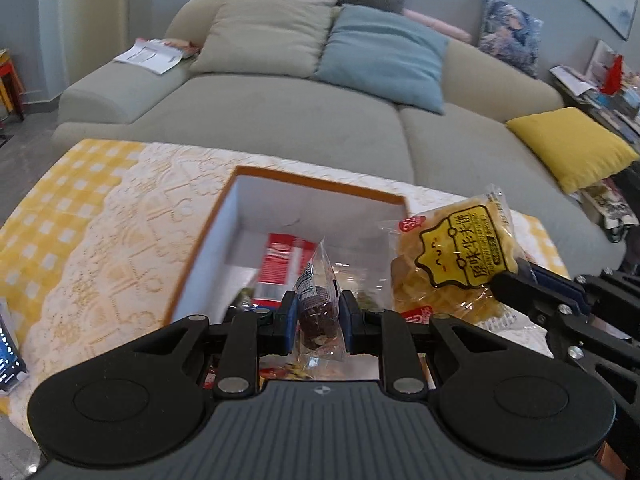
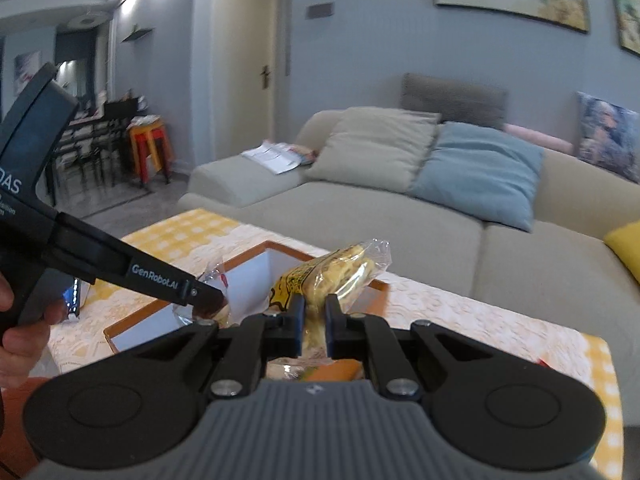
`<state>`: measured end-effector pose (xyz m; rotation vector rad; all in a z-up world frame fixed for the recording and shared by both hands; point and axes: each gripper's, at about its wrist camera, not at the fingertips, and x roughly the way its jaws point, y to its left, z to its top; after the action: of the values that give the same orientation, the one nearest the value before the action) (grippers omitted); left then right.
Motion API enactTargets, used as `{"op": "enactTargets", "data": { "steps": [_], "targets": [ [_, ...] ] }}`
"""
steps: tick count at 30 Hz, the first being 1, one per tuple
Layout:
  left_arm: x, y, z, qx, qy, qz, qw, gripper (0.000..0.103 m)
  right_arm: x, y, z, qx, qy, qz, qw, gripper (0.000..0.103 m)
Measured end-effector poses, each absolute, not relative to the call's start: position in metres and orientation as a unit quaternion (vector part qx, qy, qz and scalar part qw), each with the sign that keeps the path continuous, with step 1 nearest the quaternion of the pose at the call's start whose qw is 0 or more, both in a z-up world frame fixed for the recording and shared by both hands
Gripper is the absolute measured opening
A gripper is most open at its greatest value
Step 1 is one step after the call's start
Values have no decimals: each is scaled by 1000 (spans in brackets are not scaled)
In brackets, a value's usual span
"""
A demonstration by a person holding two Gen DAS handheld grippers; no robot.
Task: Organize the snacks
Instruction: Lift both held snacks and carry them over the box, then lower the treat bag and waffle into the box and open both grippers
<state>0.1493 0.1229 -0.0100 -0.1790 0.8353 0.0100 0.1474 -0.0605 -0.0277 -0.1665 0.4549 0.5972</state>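
My left gripper is shut on a small clear packet with a dark brown snack, held over the near edge of an orange-rimmed white box. A red-and-white snack pack lies inside the box. My right gripper is shut on a yellow waffle snack bag, held above the box. In the left wrist view that yellow bag hangs at the box's right side, pinched by the right gripper. The left gripper with its dark packet shows at left in the right wrist view.
The box stands on a table with a yellow checked and lace cloth. A phone lies at the table's left edge. A grey sofa with cushions stands behind the table. More snack packs lie under the left gripper. A hand holds the left tool.
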Motion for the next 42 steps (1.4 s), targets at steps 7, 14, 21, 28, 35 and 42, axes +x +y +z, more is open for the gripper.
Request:
{"op": "enactTargets", "data": {
  "steps": [7,14,21,28,35,42],
  "targets": [
    [183,132,-30,-52,423,19,904,24,193,-18,-54,-125,265,302,907,7],
    [222,126,-42,0,433,22,901,24,230,0,-73,-156,296,292,896,7],
    [245,124,-59,32,447,32,894,24,255,14,-94,-172,337,291,879,7],
    [259,118,-72,73,456,36,887,25,255,20,-108,-235,347,283,863,11],
    [272,108,-88,112,473,46,873,25,250,18,-100,-280,318,274,863,20],
    [274,100,-88,144,476,32,867,39,249,9,-97,-259,324,273,868,22]
  ]
}}
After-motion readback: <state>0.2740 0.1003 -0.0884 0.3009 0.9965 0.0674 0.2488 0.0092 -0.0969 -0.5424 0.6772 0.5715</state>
